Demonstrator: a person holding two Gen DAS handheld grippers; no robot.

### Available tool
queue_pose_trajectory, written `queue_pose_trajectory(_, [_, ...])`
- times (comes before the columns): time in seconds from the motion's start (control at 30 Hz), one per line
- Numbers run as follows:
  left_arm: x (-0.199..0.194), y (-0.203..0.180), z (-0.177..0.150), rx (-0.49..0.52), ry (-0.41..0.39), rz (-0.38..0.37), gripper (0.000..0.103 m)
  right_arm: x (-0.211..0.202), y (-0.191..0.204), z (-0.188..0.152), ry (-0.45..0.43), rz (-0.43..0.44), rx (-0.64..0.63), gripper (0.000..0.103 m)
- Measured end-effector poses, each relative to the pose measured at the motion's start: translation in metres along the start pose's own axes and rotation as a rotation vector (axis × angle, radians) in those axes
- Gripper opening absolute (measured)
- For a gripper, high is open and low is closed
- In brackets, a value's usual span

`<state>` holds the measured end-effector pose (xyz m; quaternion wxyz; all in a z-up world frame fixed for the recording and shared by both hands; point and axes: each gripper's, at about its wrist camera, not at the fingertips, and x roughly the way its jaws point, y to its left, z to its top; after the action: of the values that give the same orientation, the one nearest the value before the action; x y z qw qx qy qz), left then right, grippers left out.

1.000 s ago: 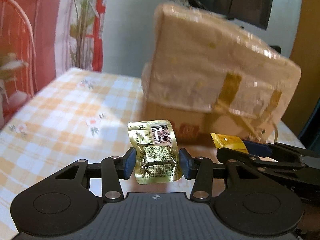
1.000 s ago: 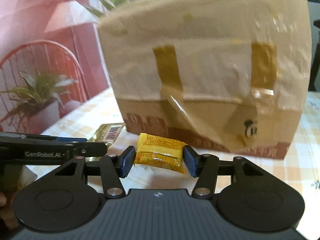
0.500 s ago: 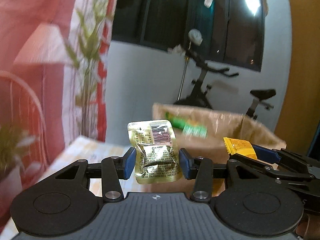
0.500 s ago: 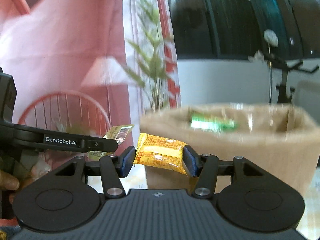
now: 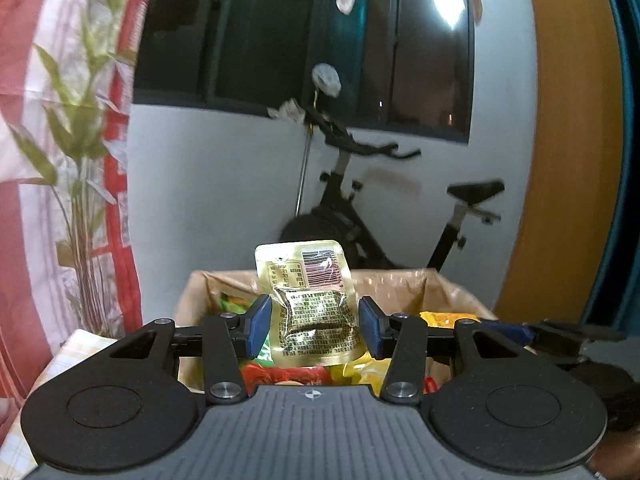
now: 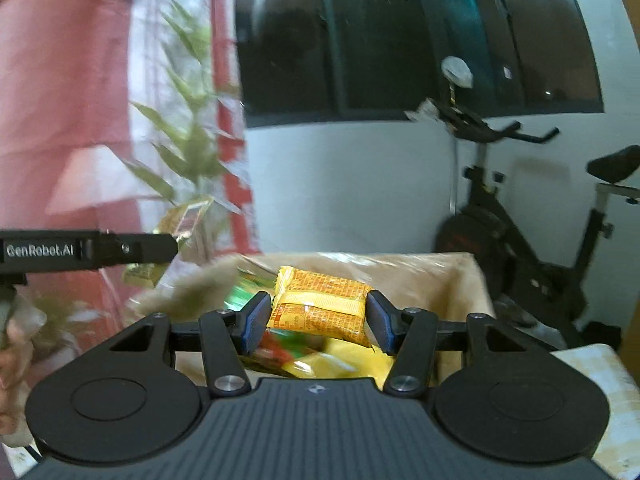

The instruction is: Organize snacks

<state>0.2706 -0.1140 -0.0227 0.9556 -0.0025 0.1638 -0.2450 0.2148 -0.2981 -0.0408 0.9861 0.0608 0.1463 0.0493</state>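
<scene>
the left gripper (image 5: 315,322) was clamped on a gold packet (image 5: 310,304), its blue pads (image 5: 258,323) pressing the packet's sides. the packet stood upright, with a barcode at its top right and blocks of small dark print below, too fine to read. it hung above an open cardboard box (image 5: 404,282) that held a jumble of red, green and yellow snack wrappers (image 5: 276,374).

the right gripper (image 6: 316,322) was closed on a yellow packet (image 6: 322,308), held slightly tilted between its blue pads (image 6: 255,322). orange print covered the wrapper, but it was blurred and unreadable. this packet also hung over the box (image 6: 460,284), above the wrappers (image 6: 320,360) inside.

in the right wrist view the left gripper (image 6: 160,246) reached in from the left, and its black arm bore the white lettering "GenRobot.AI". the gold packet (image 6: 184,220) showed at its tip.

behind the box stood an exercise bike (image 5: 360,216), a leafy plant (image 5: 76,140) and a dark window (image 5: 304,40). a checked tablecloth (image 5: 80,346) showed beside the box.
</scene>
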Motion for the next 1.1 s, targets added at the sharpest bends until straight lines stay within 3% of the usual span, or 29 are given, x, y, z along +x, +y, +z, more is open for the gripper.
queue_pose_trajectory(0.27, [0.033, 0.005, -0.015, 0.028, 0.114, 0.008, 0.062, 0.009, -0.013, -0.009, 0.086, -0.044, -0.021, 0.061])
queue_pose_trajectory(0.33, [0.029, 0.011, -0.014, 0.017, 0.117, 0.02, 0.077, 0.008, -0.013, -0.009, 0.092, -0.049, -0.021, 0.064])
queue_pose_trajectory(0.43, [0.014, 0.02, -0.011, -0.013, 0.095, 0.035, 0.089, 0.003, -0.014, -0.007, 0.087, -0.048, -0.01, 0.068])
queue_pose_trajectory(0.53, [0.001, 0.022, -0.004, -0.029, 0.096, 0.064, 0.091, -0.004, -0.013, -0.005, 0.083, -0.036, -0.001, 0.078])
queue_pose_trajectory(0.8, [-0.039, 0.015, 0.01, -0.021, 0.068, 0.149, 0.095, -0.034, -0.004, 0.006, 0.049, -0.027, 0.027, 0.093])
queue_pose_trajectory(1.1, [-0.105, 0.001, 0.019, -0.026, 0.043, 0.245, 0.097, -0.081, 0.012, 0.019, 0.029, -0.021, 0.044, 0.1])
